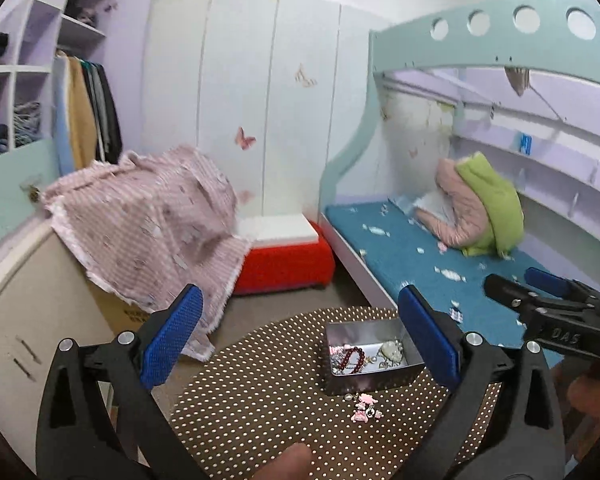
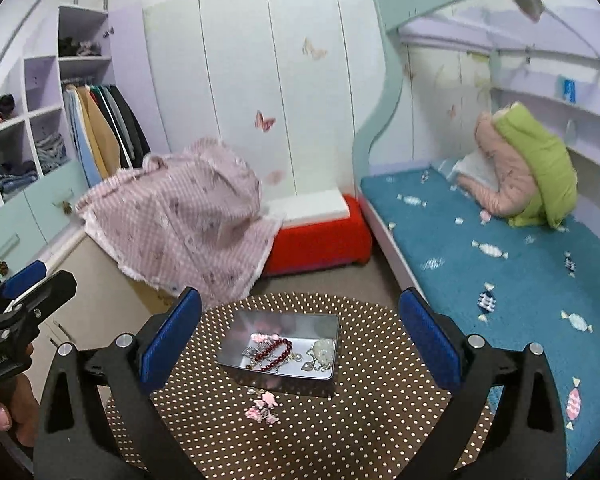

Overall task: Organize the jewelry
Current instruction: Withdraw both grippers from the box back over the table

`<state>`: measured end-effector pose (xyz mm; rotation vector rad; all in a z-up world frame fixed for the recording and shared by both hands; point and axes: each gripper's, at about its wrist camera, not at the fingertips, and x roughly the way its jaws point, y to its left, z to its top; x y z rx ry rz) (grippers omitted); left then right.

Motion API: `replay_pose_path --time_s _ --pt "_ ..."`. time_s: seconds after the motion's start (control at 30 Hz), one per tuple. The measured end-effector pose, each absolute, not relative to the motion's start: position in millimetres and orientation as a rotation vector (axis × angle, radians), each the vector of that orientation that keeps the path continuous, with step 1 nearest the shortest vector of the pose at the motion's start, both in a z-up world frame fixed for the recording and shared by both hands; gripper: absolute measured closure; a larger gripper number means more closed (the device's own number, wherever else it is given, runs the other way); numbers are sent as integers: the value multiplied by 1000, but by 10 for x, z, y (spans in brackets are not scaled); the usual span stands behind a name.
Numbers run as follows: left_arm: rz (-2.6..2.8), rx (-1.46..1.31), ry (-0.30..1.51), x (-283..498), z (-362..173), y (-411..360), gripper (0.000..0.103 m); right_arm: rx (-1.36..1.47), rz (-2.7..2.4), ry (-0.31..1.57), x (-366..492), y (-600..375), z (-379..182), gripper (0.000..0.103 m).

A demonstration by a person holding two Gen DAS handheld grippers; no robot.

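A shiny rectangular metal tin on the round brown polka-dot tabletop holds dark red beads; pink charm jewelry lies just before it. Both the left claw and right claw gape empty above.

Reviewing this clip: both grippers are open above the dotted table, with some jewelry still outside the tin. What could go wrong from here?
1. The small pink charm pieces lie loose on the brown polka-dot tabletop; wide blue-padded fingers may push rather than pinch them.
2. The open rectangular metal tin looks light; a nudge could slide it.
3. The dark red bead bracelet lies tangled among chains and could drag them along.
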<state>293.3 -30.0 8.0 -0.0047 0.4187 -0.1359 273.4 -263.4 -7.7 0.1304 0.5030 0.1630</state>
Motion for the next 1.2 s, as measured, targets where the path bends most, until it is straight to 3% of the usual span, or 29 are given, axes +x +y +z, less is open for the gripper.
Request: replay_pose_path --time_s 0.43,1.2 --pt "-75 -11 301 2181 334 -109 5 99 125 354 1929 -2596 348 8" --pt "-41 -16 400 1902 -171 85 5 97 99 433 1706 -2559 -74 8"
